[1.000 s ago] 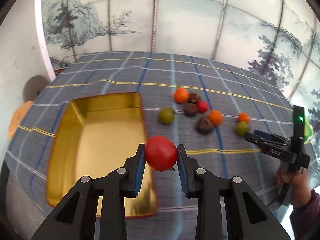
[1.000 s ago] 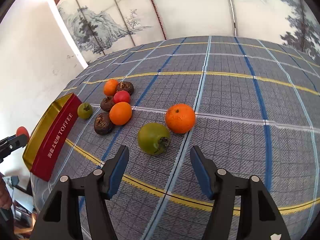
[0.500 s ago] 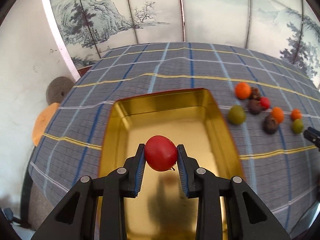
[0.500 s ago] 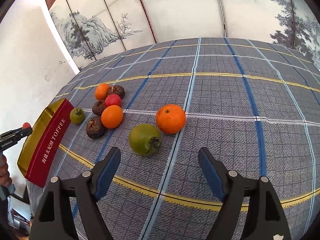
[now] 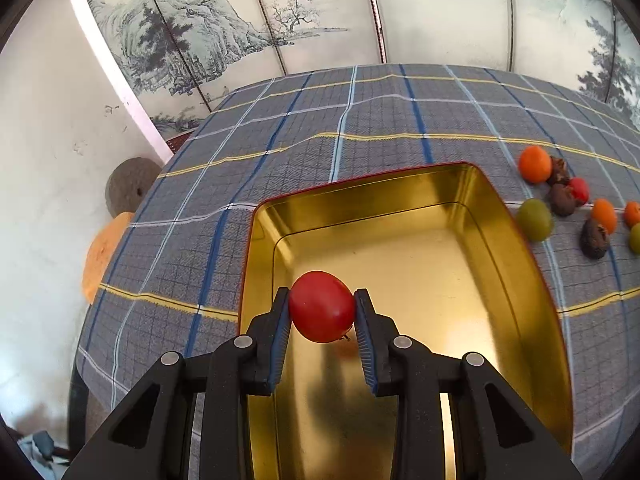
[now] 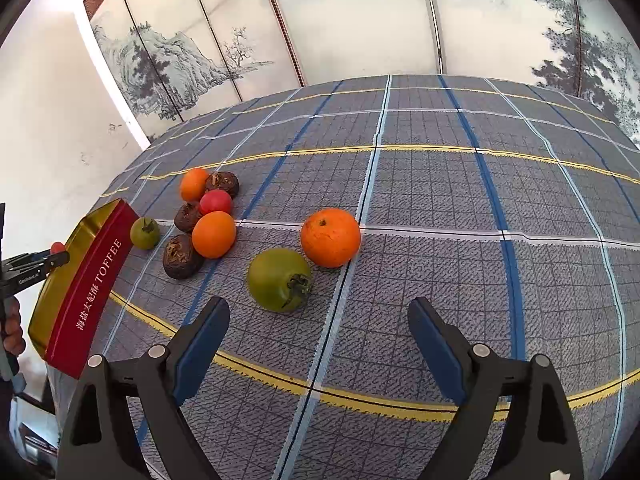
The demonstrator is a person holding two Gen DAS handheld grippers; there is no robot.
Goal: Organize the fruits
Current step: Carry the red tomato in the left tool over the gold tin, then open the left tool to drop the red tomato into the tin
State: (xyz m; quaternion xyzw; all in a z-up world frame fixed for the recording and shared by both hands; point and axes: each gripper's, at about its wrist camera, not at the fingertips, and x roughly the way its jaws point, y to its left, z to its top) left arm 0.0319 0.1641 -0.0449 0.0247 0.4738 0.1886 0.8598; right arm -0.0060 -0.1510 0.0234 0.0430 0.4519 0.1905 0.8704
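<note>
Beneath the left gripper (image 5: 322, 312) now lies the gold tin (image 5: 520, 248), its bare floor filling the view where a second ago only its near corner showed; the carry has brought the red tomato (image 5: 322, 306), pinched between both pads, over the inside. Release looks like the next step. Ahead of the right gripper (image 6: 320, 340), whose jaws have spread wider, sit the green fruit (image 6: 279, 280) and, just beyond and touching it, the orange (image 6: 330, 237), likely next.
</note>
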